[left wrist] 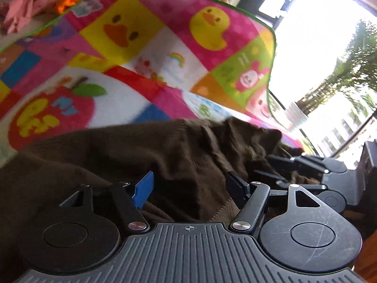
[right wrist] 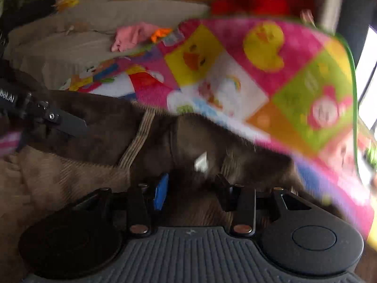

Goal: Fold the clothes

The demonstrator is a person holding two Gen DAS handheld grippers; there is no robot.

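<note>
Brown knit garment (left wrist: 146, 155) lies bunched on patterned mat (left wrist: 146, 47), under both sets of jaws; left gripper (left wrist: 188, 186) and right gripper (right wrist: 192, 188) released, nothing grasped.

The brown garment (left wrist: 179, 155) is a soft, matt knit with a fuzzy nap; its beige trim band (right wrist: 139, 136) is ribbed. Under it the play mat (left wrist: 146, 47) is a fleecy printed cloth, matt, edged in green binding. The left tool (left wrist: 188, 186) has a matt, ribbed grey plastic body, scuffed black plastic discs, shiny metal rivets and a smooth blue pad. The right tool (right wrist: 192, 189) looks the same. The pink cloth (left wrist: 26, 9) is soft and crumpled.
</note>
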